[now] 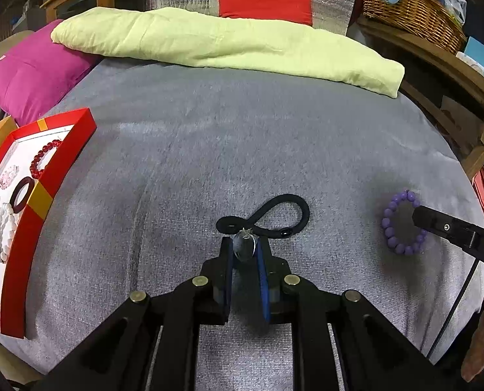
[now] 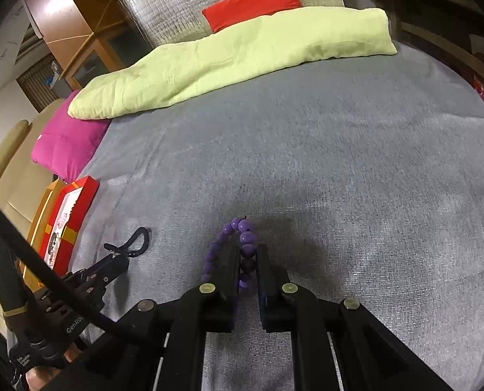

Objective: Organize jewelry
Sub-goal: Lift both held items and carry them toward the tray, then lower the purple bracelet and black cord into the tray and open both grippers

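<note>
A black cord bracelet (image 1: 302, 210) lies in a loop on the grey bedspread (image 1: 209, 150). My left gripper (image 1: 244, 242) is shut on the cord's dark bead (image 1: 243, 251) at the near end. To the right lies a purple bead bracelet (image 1: 387, 221), with my right gripper (image 1: 419, 216) reaching into its ring. In the right wrist view my right gripper (image 2: 248, 251) is shut on one side of the purple bracelet (image 2: 246, 226). The other side curves round the left finger. The left gripper (image 2: 116, 255) and the black cord (image 2: 141, 238) show at the left.
A red tray (image 1: 62, 169) at the left edge holds a red bead bracelet (image 1: 41, 159), a dark bangle (image 1: 22, 194) and white pearl bracelets (image 1: 5, 224). A folded green blanket (image 1: 229, 45), a magenta pillow (image 1: 30, 68) and a red cushion (image 1: 264, 6) lie behind. A wicker basket (image 1: 408, 6) stands at the far right.
</note>
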